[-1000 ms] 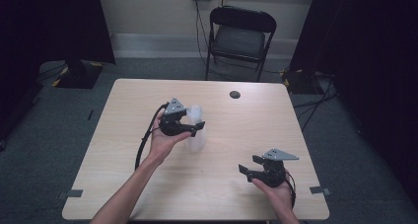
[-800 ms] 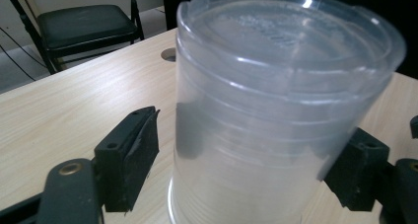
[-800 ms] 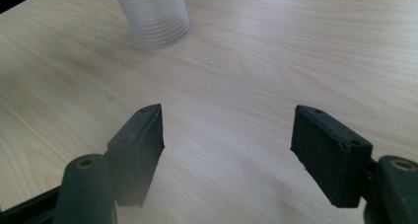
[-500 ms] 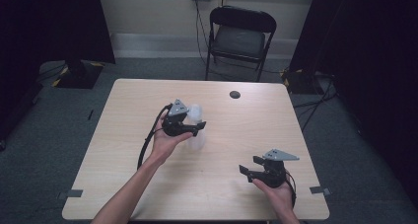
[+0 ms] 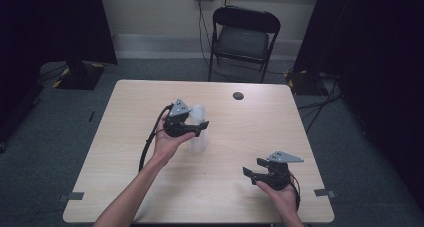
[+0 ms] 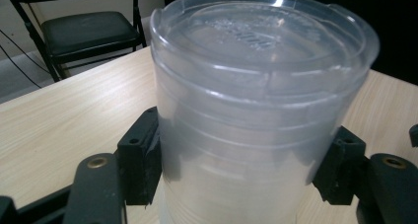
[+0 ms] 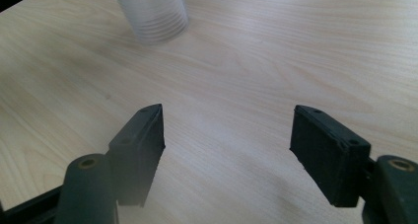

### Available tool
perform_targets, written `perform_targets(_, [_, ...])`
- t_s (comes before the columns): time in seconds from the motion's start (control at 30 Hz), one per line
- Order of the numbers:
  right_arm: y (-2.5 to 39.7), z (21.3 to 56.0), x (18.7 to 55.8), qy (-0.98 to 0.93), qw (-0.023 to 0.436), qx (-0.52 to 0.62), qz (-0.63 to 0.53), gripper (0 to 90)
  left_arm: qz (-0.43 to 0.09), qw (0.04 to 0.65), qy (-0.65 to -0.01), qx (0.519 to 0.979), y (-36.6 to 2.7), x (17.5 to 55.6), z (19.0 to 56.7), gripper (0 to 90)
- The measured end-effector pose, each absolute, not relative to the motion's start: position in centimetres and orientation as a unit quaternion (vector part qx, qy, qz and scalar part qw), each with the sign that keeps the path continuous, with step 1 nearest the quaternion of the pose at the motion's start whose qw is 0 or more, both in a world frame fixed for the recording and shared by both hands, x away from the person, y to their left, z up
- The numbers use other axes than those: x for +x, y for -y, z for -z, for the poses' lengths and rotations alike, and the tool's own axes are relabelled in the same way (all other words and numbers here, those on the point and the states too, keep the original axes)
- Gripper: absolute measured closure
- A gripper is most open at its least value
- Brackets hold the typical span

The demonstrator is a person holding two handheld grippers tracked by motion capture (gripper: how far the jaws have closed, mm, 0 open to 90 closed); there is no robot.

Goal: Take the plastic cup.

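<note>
high: one cup [image 5: 199,132] mid-table, one cap [image 5: 238,95] at 1 o'clock, right gripper [image 5: 254,170] at 4 o'clock | left: left gripper [image 6: 241,169] clamped on cup | right: jaws wide, empty; cup at 11 o'clock

From my seat, the stack of clear lidded cups [image 5: 199,129] stands mid-table, flanked on both sides by my left gripper [image 5: 202,126] with its jaws tight against the walls, so nothing passes there. My right gripper [image 5: 252,168] sits near the front right edge, jaws wide apart over bare wood. Between the two lies open tabletop [image 5: 235,137], an unobstructed lane. A small dark disc [image 5: 238,95] lies near the far edge; the folding chair [image 5: 243,37] stands beyond the table
</note>
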State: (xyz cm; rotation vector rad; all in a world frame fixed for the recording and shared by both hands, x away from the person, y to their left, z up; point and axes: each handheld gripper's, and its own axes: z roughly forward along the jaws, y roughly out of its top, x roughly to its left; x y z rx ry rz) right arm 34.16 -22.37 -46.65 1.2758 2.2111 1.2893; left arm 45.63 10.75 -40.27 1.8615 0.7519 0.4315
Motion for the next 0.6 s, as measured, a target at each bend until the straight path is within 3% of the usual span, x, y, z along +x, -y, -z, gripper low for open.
perform_targets(0.6, [22.42,46.61,34.11,-0.764,0.139,0.443,-0.448,29.1,-0.187,0.522,-0.312,0.771,-10.85,45.39,39.29,33.3])
